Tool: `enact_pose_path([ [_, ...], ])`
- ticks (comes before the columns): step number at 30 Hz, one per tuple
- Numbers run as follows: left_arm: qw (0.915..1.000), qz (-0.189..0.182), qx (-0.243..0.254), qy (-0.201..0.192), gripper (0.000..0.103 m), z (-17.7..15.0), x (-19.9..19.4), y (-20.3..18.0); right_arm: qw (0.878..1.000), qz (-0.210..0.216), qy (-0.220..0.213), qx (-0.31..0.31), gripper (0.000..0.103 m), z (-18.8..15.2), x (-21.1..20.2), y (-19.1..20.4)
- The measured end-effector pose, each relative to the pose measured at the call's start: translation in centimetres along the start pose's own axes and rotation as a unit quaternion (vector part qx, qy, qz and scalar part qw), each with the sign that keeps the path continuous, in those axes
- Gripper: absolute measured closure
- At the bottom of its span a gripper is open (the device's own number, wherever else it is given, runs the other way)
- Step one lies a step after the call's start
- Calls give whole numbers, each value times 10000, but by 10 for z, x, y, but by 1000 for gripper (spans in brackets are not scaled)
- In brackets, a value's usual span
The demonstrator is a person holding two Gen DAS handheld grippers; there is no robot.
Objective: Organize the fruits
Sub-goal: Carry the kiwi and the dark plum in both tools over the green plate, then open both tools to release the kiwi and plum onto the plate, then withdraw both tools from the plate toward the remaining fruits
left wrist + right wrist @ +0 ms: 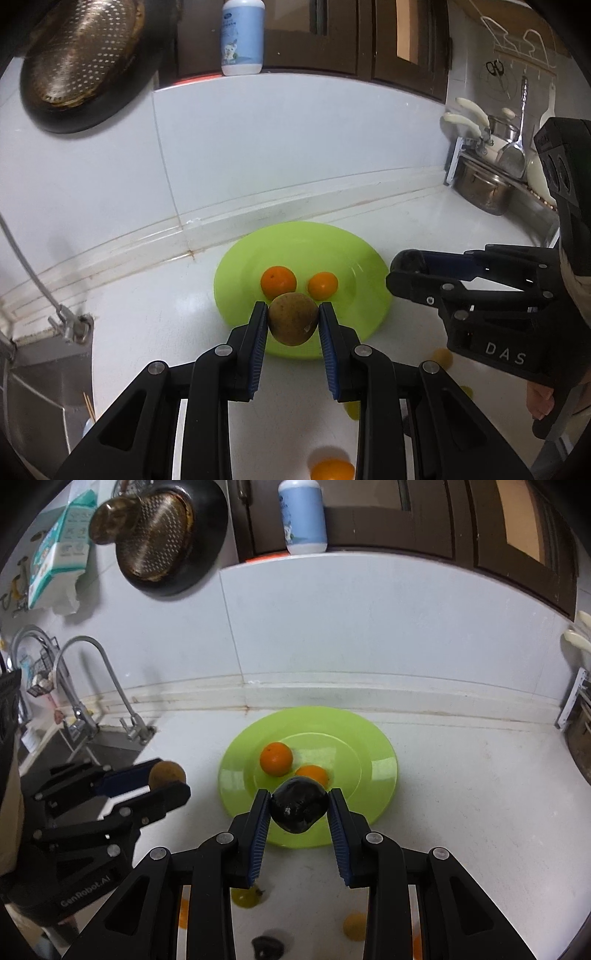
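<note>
Green and glossy, the round plastic plate [354, 254] lies at the middle of both views on the white countertop [155, 314], with two smooth oranges [278, 282] side by side in its shallow well. In the left wrist view, the left gripper [293, 319] has its ribbed blue pads clamped on a brown, rough-skinned oval fruit [293, 324], held over the plate's near rim. In the right wrist view, the right gripper [299, 805] is clamped on a shiny black rounded fruit [299, 808], also over the near rim. Both grippers tilt downward toward the plate. More yellow and orange fruit [354, 926] lies blurred on the counter below the fingers.
</note>
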State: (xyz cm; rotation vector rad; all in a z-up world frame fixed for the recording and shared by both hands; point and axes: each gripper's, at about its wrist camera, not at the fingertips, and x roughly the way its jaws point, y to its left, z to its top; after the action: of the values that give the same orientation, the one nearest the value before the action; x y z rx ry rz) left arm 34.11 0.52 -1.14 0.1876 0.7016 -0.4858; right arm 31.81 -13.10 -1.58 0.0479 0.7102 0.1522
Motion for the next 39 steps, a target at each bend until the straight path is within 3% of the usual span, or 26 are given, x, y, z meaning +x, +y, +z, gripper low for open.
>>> enact_pose_path([
  [8,9988,-211,-137,418,75,6,41,11,9995,-6,299,63,70,6,33,-8],
  [24,9947,-282,-130,985,75,0,91,12,9963,49,836,202,70,-2,78,-24],
  [28,9940,-286,-117,1050,74,1,95,11,9957,77,898,216,70,-3,82,-27],
  [30,9941,-246,-125,1046,66,2,94,11,9959,59,872,225,70,-3,81,-27],
  [34,9949,-79,-128,994,64,3,85,11,9961,15,812,333,64,-2,80,-30],
  [39,9959,156,-157,881,55,1,61,10,9975,-106,634,304,64,-1,62,-29],
])
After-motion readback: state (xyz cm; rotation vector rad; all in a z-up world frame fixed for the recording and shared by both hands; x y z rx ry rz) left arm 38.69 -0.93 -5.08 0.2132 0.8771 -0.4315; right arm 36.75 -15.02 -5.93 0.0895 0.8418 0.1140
